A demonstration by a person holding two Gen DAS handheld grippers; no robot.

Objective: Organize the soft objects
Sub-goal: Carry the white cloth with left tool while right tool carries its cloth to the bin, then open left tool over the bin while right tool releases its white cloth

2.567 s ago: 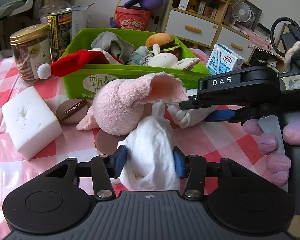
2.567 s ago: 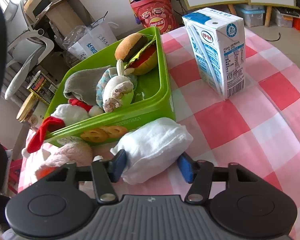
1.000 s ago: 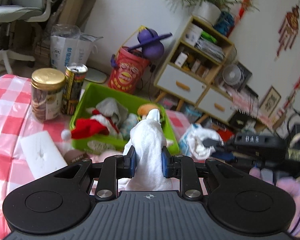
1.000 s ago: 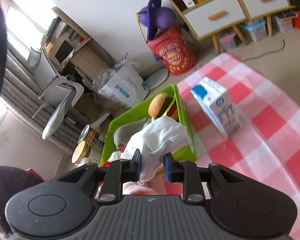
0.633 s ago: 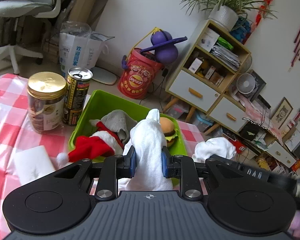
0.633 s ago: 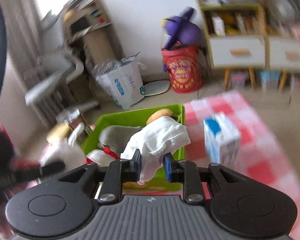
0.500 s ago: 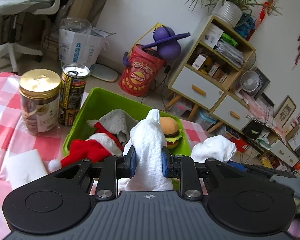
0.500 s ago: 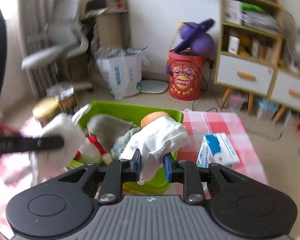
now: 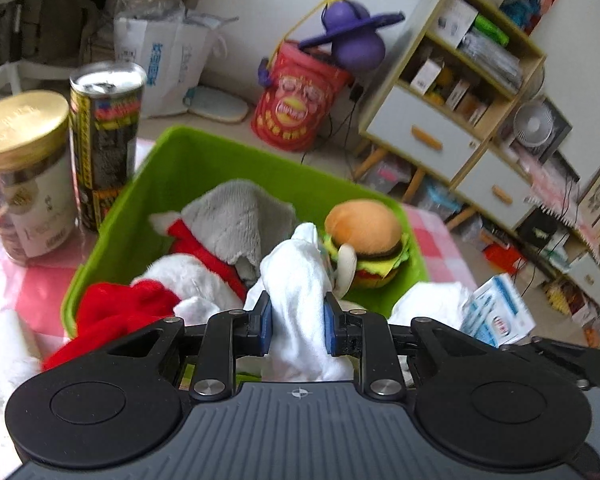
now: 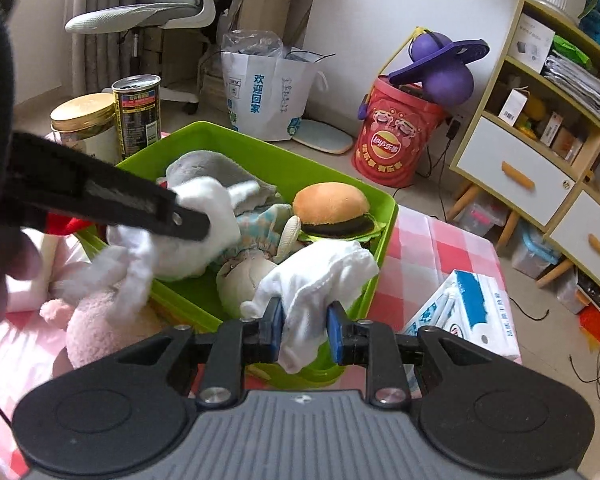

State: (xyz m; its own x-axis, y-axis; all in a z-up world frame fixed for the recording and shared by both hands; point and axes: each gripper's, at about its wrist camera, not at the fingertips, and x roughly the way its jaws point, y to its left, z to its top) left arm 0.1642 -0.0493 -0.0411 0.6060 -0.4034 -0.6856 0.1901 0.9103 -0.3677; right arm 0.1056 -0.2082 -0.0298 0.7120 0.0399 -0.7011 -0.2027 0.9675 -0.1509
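Observation:
My left gripper (image 9: pixel 296 322) is shut on a white cloth (image 9: pixel 298 280) and holds it over the near side of the green bin (image 9: pixel 204 152). My right gripper (image 10: pixel 304 330) is shut on a second white cloth (image 10: pixel 320 276), above the bin's (image 10: pixel 384 208) near right corner. The left gripper also shows in the right wrist view (image 10: pixel 188 224) with its cloth (image 10: pixel 204 216) over the bin. The bin holds a grey cloth (image 9: pixel 236 212), a red Santa hat (image 9: pixel 116 312), a plush burger (image 9: pixel 364 232) and other soft toys. A pink plush (image 10: pixel 100 328) lies on the table in front of the bin.
A gold-lidded jar (image 9: pixel 24 176) and a tall can (image 9: pixel 106 132) stand left of the bin. A milk carton (image 10: pixel 468 316) stands to its right on the red checked tablecloth (image 10: pixel 428 248). A white foam block (image 9: pixel 0 344) lies at the left.
Both grippers closed on the white cloths on the table, lifted them and carried them over the green bin. In the last half second both have come lower and closer to it.

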